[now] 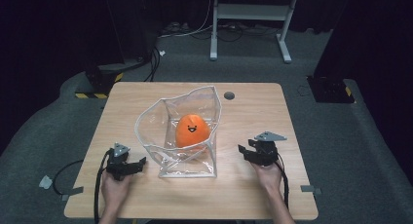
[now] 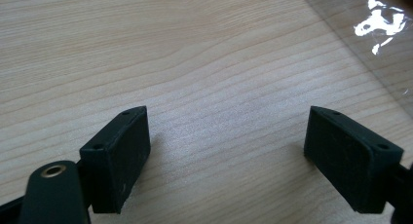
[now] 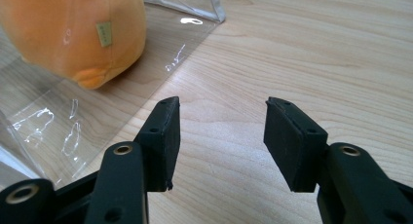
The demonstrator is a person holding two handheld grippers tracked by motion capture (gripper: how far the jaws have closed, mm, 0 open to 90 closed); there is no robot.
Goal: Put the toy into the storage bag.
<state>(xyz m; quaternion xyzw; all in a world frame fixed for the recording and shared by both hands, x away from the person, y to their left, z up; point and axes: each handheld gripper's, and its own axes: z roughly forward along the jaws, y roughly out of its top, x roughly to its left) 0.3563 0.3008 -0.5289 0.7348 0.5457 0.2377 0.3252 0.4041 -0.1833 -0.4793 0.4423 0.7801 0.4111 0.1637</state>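
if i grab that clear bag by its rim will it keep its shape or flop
Likely flop: the bag is thin clear film, its rim wavy and creased. The plush inside looks soft and light, so it should lift easily but may shift. The glossy film may slip between the jaws.

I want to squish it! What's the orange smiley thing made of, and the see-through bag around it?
The orange toy looks like soft, matte plush fabric with a sewn-in tag. The bag seems thin clear plastic: glossy, crinkled, with shiny glare spots and a pale trimmed rim.

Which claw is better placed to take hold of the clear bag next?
Probably the right claw: its jaws are open beside the clear bag and the orange toy. The left claw, also open, faces mostly bare table.
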